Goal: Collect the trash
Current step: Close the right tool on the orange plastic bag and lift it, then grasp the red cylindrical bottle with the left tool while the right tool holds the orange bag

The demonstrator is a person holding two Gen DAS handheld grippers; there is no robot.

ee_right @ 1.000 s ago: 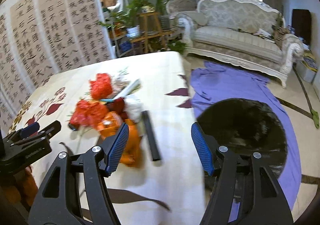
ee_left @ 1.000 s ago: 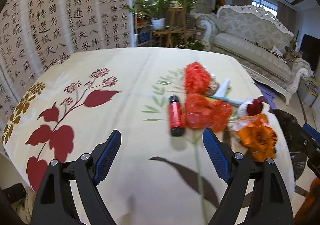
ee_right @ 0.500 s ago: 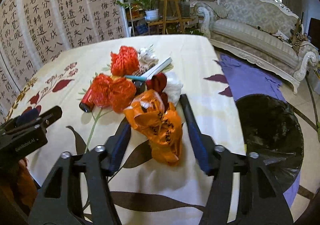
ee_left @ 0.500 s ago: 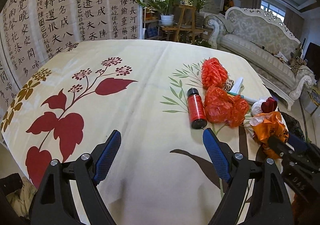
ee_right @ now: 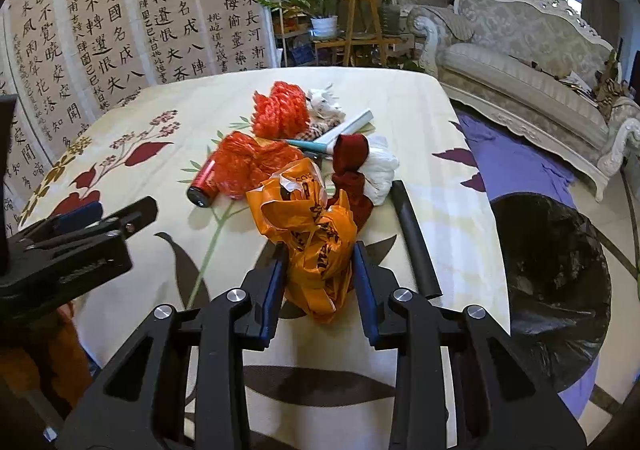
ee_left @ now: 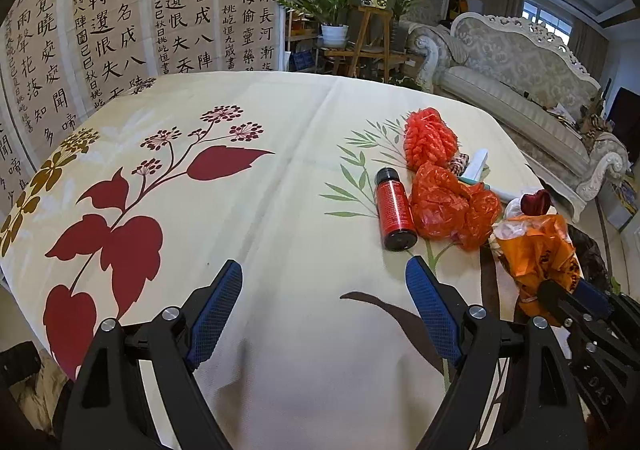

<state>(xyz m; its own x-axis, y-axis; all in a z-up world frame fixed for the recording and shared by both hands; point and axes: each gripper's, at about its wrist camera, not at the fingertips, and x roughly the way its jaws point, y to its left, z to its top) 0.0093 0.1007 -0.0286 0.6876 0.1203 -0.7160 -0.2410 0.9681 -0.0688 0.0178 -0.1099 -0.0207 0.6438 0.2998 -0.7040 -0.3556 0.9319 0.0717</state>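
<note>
A pile of trash lies on the floral tablecloth [ee_left: 280, 190]: an orange plastic bag [ee_right: 316, 234], a red crumpled bag [ee_right: 252, 162], a red net ball [ee_right: 280, 110], a red bottle [ee_left: 394, 214], a dark red and white cloth [ee_right: 360, 166] and a black stick [ee_right: 416, 238]. My right gripper [ee_right: 320, 270] has its blue pads on both sides of the orange bag [ee_left: 536, 250] and squeezes it on the table. My left gripper [ee_left: 324, 302] is open and empty above bare cloth, left of the pile.
A black trash bag [ee_right: 552, 258] stands open on the floor right of the table, on purple cloth [ee_right: 516, 158]. A white sofa [ee_left: 520, 90], a plant stand [ee_left: 368, 38] and calligraphy screens [ee_left: 120, 18] are behind the table.
My right gripper has moved forward onto the orange bag and narrowed its jaws around it. My left gripper has stayed open with the view shifting slightly.
</note>
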